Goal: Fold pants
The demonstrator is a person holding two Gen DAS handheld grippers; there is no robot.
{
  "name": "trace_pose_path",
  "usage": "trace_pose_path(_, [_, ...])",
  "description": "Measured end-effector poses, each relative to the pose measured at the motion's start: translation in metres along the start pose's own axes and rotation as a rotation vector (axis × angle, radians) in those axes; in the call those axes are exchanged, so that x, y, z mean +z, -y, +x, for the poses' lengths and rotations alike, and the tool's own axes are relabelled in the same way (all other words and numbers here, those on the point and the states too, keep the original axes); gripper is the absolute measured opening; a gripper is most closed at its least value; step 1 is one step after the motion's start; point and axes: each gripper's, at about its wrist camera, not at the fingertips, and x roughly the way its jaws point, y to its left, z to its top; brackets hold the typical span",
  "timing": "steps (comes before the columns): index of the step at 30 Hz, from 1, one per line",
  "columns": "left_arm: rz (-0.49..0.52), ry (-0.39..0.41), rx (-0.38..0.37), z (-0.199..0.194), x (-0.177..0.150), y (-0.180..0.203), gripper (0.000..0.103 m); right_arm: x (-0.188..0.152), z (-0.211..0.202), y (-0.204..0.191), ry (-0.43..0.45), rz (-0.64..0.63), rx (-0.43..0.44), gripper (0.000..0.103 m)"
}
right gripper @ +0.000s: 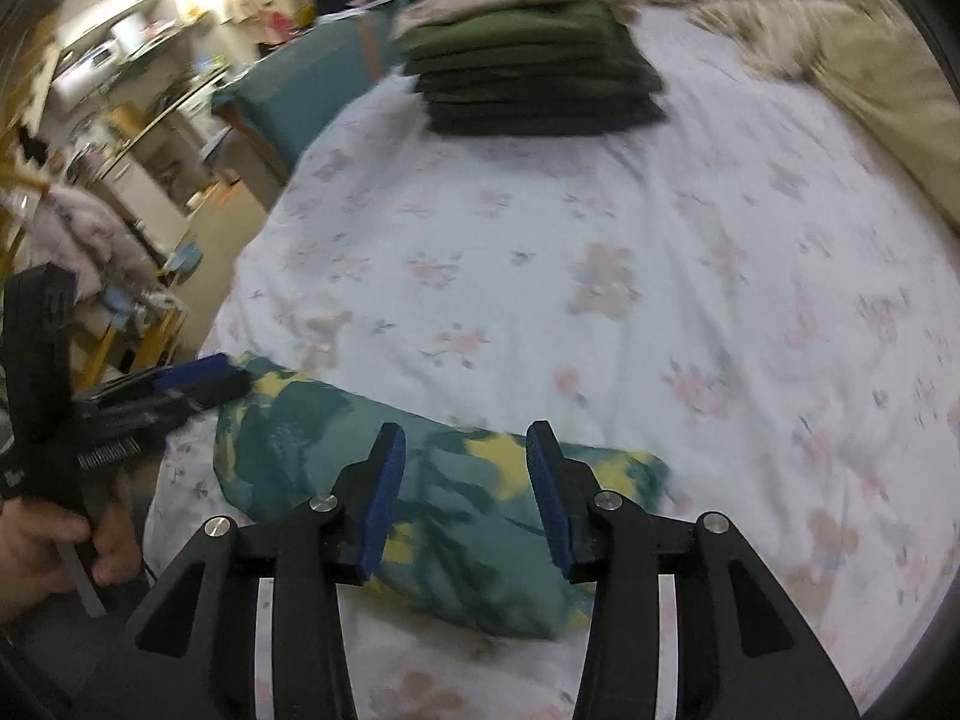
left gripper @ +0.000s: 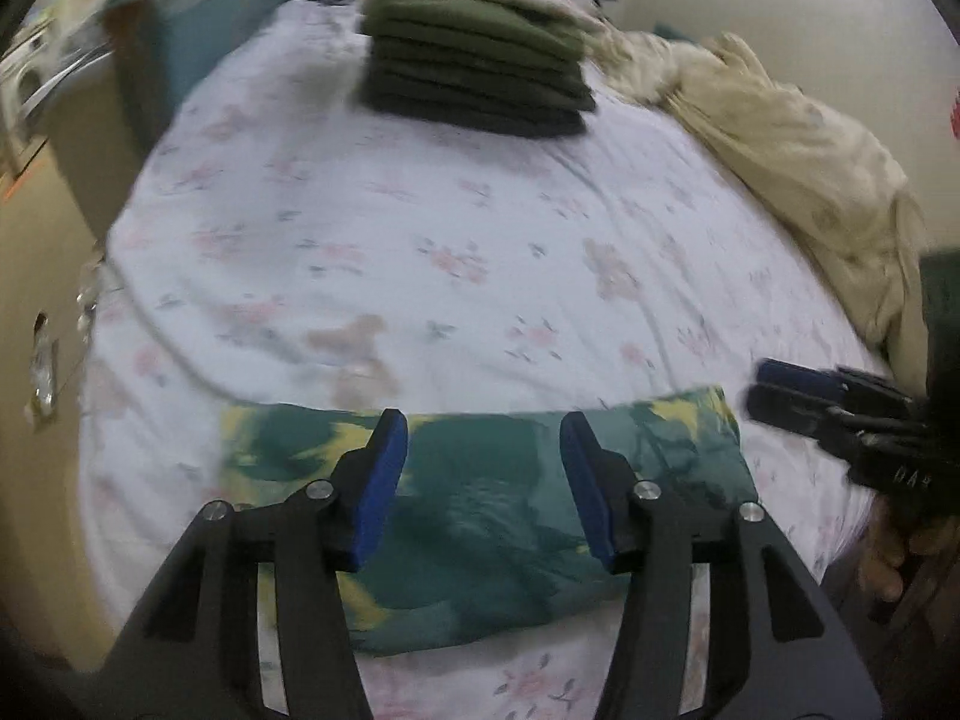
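The pants point(left gripper: 480, 516) are seen folded into a compact green-and-yellow bundle on the bed point(left gripper: 420, 240), well short of the stack of folded clothes point(left gripper: 474, 72). Both the left gripper point(left gripper: 483, 486) and the right gripper point(right gripper: 462, 492) are held above the pants with jaws parted, nothing grasped. Folding is judged nearly finished; next, the bundle would likely be gripped and carried to the stack.

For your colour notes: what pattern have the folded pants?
Teal-green with yellow blotches; clearest in the right wrist view.

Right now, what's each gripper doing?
Left gripper: open, holding nothing, above the folded green-yellow pants.
Right gripper: open, holding nothing, above the same pants.
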Motion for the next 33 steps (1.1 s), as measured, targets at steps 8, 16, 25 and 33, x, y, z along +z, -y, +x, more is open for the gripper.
trace_pose_path(8, [-0.032,-0.163,0.047,0.054,-0.015,-0.004,0.047,-0.022,0.068,-0.008,-0.215,-0.052,-0.061,0.033])
trace_pose_path(16, [-0.126,-0.203,0.231,0.051,-0.028,-0.054,0.049,-0.03,0.051,0.051,-0.271,0.137,-0.159,0.033])
trace_pose_path(25, [-0.345,-0.09,0.325,0.012,-0.031,-0.115,0.064,-0.03,-0.002,0.11,-0.132,0.467,-0.129,0.053])
trace_pose_path(33, [-0.572,-0.151,0.045,0.022,-0.047,-0.126,0.089,-0.034,0.033,0.11,-0.183,0.585,0.027,0.081])
